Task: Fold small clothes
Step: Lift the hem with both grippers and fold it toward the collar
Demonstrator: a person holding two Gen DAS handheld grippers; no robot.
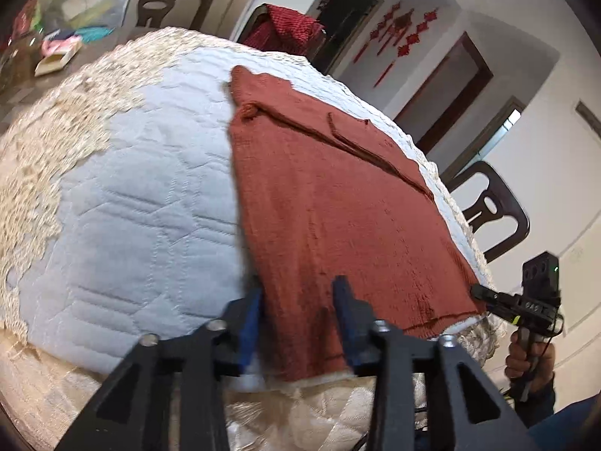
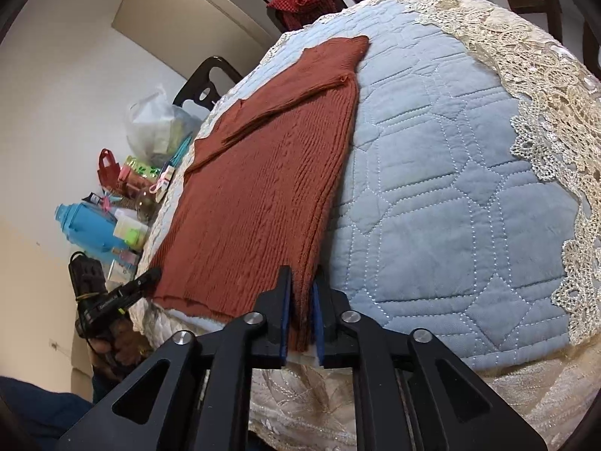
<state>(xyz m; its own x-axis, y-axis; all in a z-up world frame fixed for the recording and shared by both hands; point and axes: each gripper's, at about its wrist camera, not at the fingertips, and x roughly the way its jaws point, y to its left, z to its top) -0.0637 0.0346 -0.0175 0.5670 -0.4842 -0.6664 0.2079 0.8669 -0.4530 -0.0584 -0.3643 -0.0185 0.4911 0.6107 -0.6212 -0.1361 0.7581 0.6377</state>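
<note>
A blue-grey quilted cover (image 1: 131, 206) edged with cream lace (image 2: 544, 112) is spreading across the table where I am working the two hand-held tongs from afar. Nearest the left camera, the left gripper (image 1: 298, 285) is standing with its jaws roughly half open, straddling the near left corner of a rust-red knitted sweater (image 1: 338, 195); one blue pad is sitting just off the fabric's left edge and the other is hovering over the knit. Nearest the right camera, the right gripper (image 2: 302, 272) is showing a narrow gap filled by the sweater's folded right edge, though I cannot tell whether the pads are actually pressing on it. The sweater is lying flat on the quilt, hem toward me and collar at the far end, with a sleeve folded diagonally across the body. A hand (image 1: 529, 360) is holding the right tool's grip beside the table's near corner. Beyond the table, a dark chair (image 1: 496, 206) is standing beside the edge, a red checked cloth (image 1: 289, 26) is draping another chair, and red knot ornaments (image 1: 402, 30) are hanging on the white wall.
</note>
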